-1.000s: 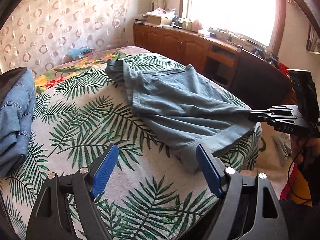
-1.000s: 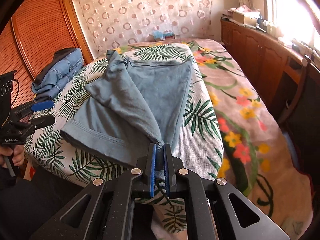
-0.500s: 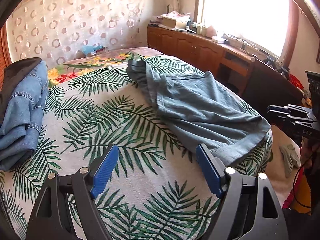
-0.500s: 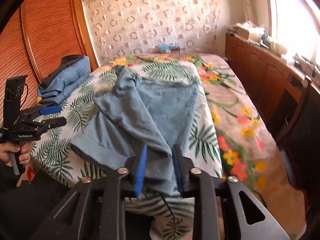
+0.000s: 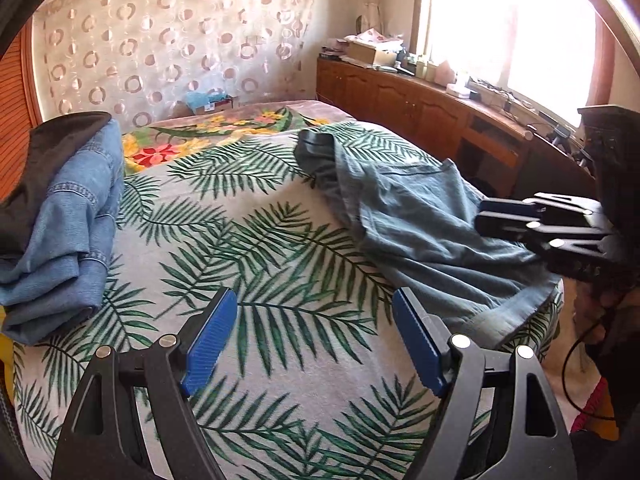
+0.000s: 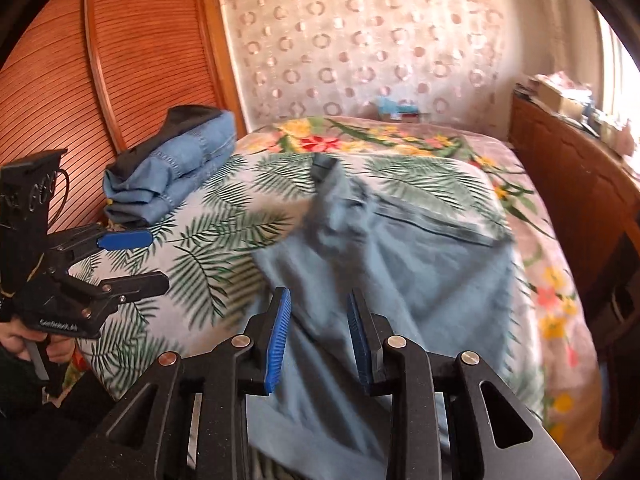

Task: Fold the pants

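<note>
Lying at the far left of the bed [image 5: 256, 264], next to the brown slatted wardrobe door [image 6: 120, 52], is a folded pile of denim clothes [image 5: 68, 232] with a dark garment on top of it. Right of this pile the leaf-print cover [image 5: 280, 320] is bare, and the left hand-held gripper [image 5: 314, 340] hangs above this bare part with its blue pads [image 5: 208, 344] wide apart and nothing between them. In the right wrist view the same gripper appears at the left edge, held by a hand [image 6: 24, 340] near the corner of the bed. Further right lie the pants [image 5: 408, 232], light grey-blue, spread loosely and wrinkled along the right side of the bed, with the dark waistband end toward the patterned curtain [image 5: 172, 44] and the hemmed end at the near edge of the mattress. The right hand-held gripper [image 6: 316, 336] is over the near part of the pants; its jaws stand partly open and do not press on the cloth, which is seen behind the gap between them. This view is blurred, so I cannot tell if the fingertips touch the fabric. At the far right a wooden cabinet [image 5: 424, 104] runs under the bright window [image 5: 508, 20], with boxes and small things on its top.
</note>
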{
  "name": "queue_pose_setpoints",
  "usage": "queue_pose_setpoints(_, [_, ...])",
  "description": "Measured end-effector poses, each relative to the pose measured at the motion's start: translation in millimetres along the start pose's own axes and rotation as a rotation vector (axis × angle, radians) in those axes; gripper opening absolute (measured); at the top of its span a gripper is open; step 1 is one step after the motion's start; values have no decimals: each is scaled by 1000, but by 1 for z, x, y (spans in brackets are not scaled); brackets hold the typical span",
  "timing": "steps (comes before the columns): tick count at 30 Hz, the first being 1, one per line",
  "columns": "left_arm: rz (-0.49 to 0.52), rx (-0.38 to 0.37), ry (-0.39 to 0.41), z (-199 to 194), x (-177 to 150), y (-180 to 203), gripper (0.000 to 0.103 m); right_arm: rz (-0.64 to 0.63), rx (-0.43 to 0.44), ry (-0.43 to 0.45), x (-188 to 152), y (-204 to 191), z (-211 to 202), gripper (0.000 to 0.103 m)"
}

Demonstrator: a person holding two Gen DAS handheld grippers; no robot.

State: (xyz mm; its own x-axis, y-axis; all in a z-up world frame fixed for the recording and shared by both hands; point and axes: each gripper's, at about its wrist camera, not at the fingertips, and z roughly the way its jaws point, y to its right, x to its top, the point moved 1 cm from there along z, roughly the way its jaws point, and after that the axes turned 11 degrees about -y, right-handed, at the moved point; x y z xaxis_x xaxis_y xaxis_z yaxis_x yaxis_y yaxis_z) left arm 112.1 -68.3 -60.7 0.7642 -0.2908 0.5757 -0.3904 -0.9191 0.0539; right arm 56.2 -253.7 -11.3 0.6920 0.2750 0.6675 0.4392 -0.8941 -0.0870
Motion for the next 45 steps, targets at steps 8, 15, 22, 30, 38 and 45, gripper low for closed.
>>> queue_pose_setpoints(8, [-30, 12, 12, -3, 0, -16, 81, -46, 26, -62, 26, -8, 47, 30])
queue_pose_setpoints(15, [-59, 12, 9, -2, -3, -26, 81, -93, 23, -88, 40, -19, 62, 30])
queue_pose_setpoints(22, [-67, 7, 3, 0, -6, -30, 81, -150, -40, -113, 51, -29, 77, 3])
queue_pose_setpoints(30, [-60, 2, -2, -1, -7, -28, 81, -122, -129, -30, 59, -20, 54, 2])
queue_pose_setpoints(38, [-49, -1, -3, 0, -5, -24, 81, -54, -201, 12, 75, 31, 30, 2])
queue_pose_setpoints(45, [-37, -4, -8, 2, -5, -19, 81, -8, -311, -19, 83, 67, 34, 2])
